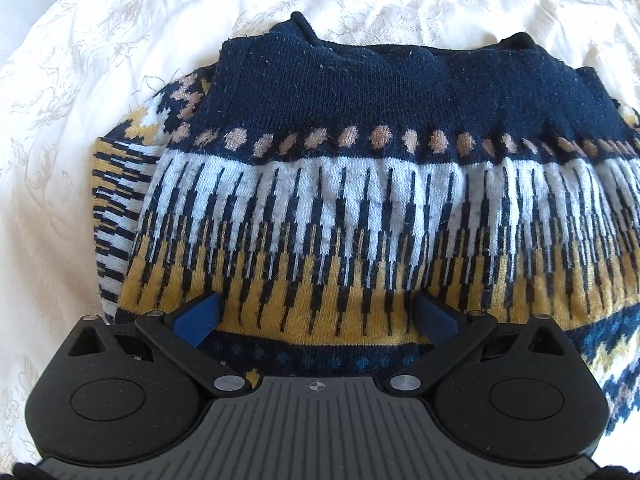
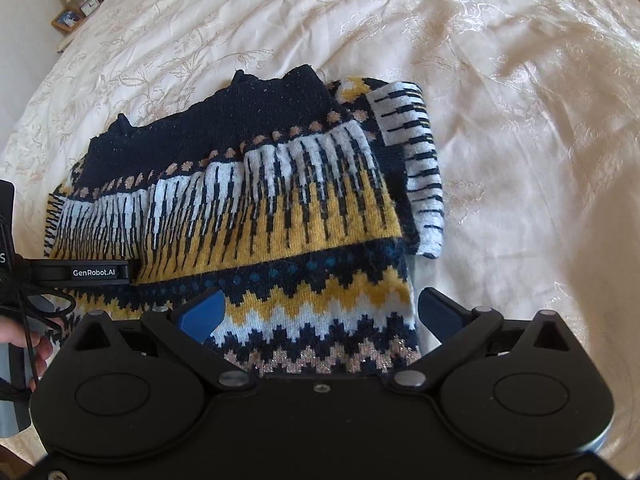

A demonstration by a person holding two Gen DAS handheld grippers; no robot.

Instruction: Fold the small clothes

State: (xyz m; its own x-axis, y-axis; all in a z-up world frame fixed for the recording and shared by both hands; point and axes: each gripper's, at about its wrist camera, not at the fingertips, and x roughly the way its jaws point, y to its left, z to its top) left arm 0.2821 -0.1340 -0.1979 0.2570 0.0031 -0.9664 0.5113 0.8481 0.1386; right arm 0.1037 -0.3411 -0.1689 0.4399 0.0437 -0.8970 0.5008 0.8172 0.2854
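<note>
The patterned knit sweater (image 2: pixel 248 216) lies folded on the cream bedspread (image 2: pixel 500 120), its long axis crosswise to both cameras, navy band on the far edge, one sleeve (image 2: pixel 420 168) folded along its right side. The left gripper (image 1: pixel 316 314) and right gripper (image 2: pixel 320 314) hover above it, jaws wide, gripping nothing.

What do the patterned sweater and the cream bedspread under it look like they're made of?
Sweater: knitted yarn, likely wool or acrylic; visible stitch rows, fuzzy matte surface with lint, some glittery thread in the tan dots.
Bedspread: woven fabric with a slight sheen, possibly satin or a cotton blend; stitched floral outlines, soft creases.
</note>
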